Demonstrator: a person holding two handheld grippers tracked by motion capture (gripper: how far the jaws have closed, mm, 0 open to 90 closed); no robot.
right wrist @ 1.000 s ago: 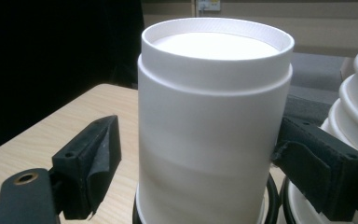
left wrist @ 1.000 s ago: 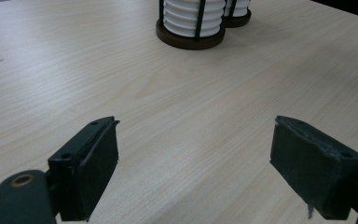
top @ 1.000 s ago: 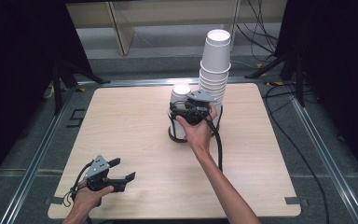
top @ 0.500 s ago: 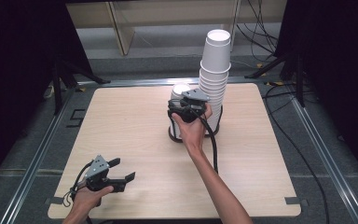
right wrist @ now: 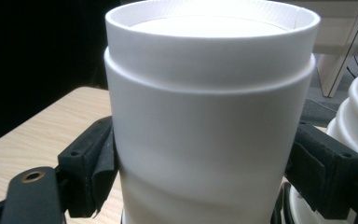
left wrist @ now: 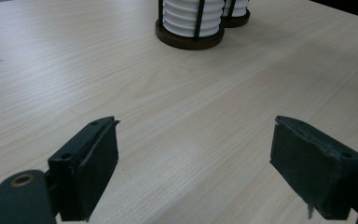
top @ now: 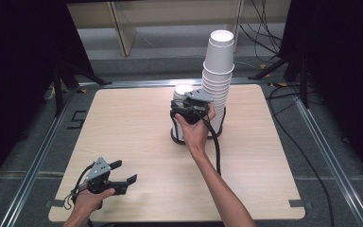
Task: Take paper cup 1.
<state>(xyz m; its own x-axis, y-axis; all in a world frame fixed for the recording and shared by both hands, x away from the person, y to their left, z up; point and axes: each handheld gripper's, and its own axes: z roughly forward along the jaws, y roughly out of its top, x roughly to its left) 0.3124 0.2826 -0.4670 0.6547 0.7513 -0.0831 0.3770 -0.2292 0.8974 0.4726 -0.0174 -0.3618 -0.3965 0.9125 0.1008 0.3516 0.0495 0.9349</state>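
A short stack of white paper cups (top: 183,90) stands in a dark wire holder near the table's far middle. A much taller stack (top: 219,71) rises just to its right. My right gripper (top: 189,107) reaches the short stack from the near side. In the right gripper view its black pads (right wrist: 95,161) sit against both sides of the top white cup (right wrist: 209,107), shut on it. My left gripper (top: 125,171) rests low at the table's near left corner. Its jaws (left wrist: 196,163) stand wide apart with only bare wood between them.
The light wooden table (top: 123,123) sits in a metal frame, with dark floor and black cables to the right. In the left gripper view two round dark holder bases (left wrist: 189,39) stand far ahead. A pale cabinet stands behind the table.
My right gripper has edged slightly left and farther in at the short cup stack. The left gripper has not moved.
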